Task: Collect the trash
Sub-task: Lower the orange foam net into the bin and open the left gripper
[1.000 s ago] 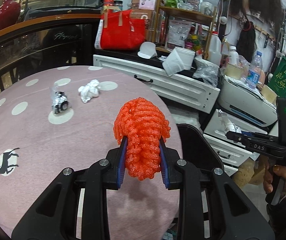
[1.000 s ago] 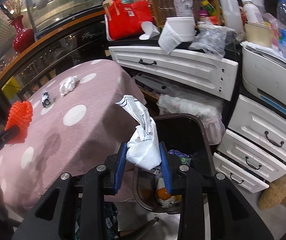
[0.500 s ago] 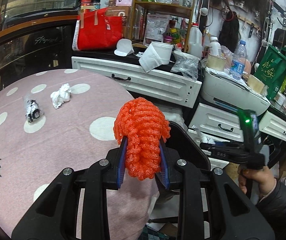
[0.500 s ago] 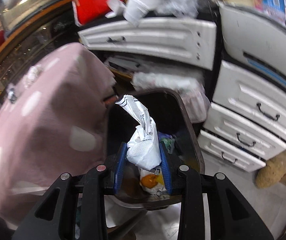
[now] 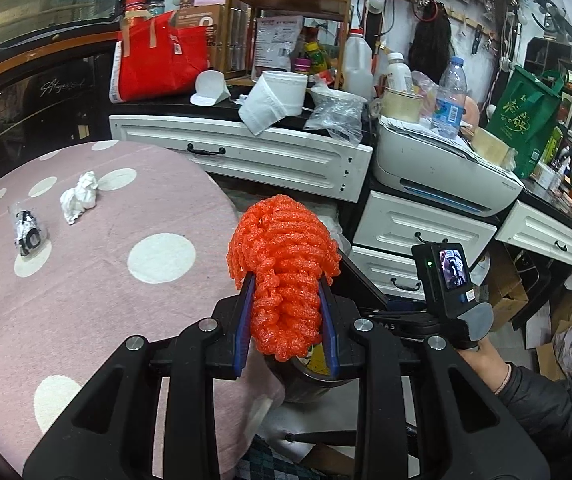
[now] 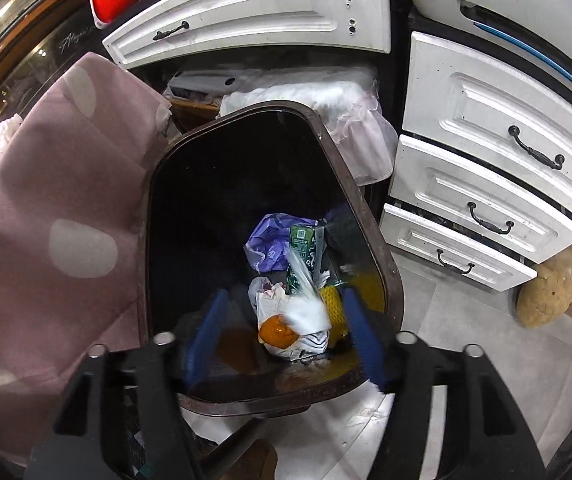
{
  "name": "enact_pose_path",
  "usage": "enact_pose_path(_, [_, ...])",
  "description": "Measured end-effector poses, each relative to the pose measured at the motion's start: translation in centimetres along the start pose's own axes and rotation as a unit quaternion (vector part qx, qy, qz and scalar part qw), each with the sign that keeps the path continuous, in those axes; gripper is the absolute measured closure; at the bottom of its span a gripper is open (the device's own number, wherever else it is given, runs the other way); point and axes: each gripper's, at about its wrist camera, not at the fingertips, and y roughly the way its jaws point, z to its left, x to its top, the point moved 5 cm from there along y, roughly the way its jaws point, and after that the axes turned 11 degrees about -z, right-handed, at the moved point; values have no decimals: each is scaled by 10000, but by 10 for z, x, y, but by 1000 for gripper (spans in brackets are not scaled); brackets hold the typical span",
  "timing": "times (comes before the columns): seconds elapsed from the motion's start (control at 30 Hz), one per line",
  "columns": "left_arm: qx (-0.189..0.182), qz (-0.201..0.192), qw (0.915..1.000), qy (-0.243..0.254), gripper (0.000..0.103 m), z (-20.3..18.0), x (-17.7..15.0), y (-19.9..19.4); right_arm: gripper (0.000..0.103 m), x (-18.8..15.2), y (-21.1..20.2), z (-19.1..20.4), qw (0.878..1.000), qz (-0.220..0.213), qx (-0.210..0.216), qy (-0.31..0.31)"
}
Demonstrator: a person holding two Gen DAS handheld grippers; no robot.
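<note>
Gripping the orange foam net (image 5: 283,276) beside the worktop (image 5: 85,300), the left tool (image 5: 286,330) risks missing the bin (image 6: 370,236); the right tool (image 6: 283,332) gapes empty above it.

In the left wrist view, a red bag (image 5: 153,60) stands at the upper left of the frame, on the dark counter (image 5: 173,104). To its right lies a white roll of paper (image 5: 273,96), and next to it a clear plastic bag (image 5: 338,116). Further right a white printer (image 5: 442,168) carries a water bottle (image 5: 450,98), and a green bag (image 5: 526,112) stands at the far right. White drawers (image 5: 253,156) run below the counter. In the right wrist view, the same white drawers (image 6: 486,152) with dark handles fill the right side of the frame.
</note>
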Motion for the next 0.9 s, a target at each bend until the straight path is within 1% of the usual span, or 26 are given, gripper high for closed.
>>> enact_pose_path(0.03, [-47,23,10000,34,74,-4,-1,2,37,0,-1,-1,10000,-10,-4,11])
enact_pose_path(0.13, [-179,86,9997,118,74,-15,-2,8,35,4,-7,-4,9999,-94,-17,67])
enact_pose_path(0.33, [-532,248,9980,233,74,-42,-9,24,28,24,-36,-17,9983,-545,-179,140])
enact_pose_path(0.4, [-652,319,9971,239,74,-50,-12,31,28,30,-46,-22,9971,-695,-236,183])
enact_pose_path(0.57, [-896,528,9933,495,74,-76,-24,50,28,42,-65,-36,9941,-980,-353,313])
enact_pose_path(0.77, [-958,851,9899,614,74,-92,-39,80,26,52,-89,-55,9894,-1295,-413,503])
enact_pose_path(0.9, [-971,1054,9873,680,74,-99,-50,98,26,54,-98,-65,9873,-1394,-455,613])
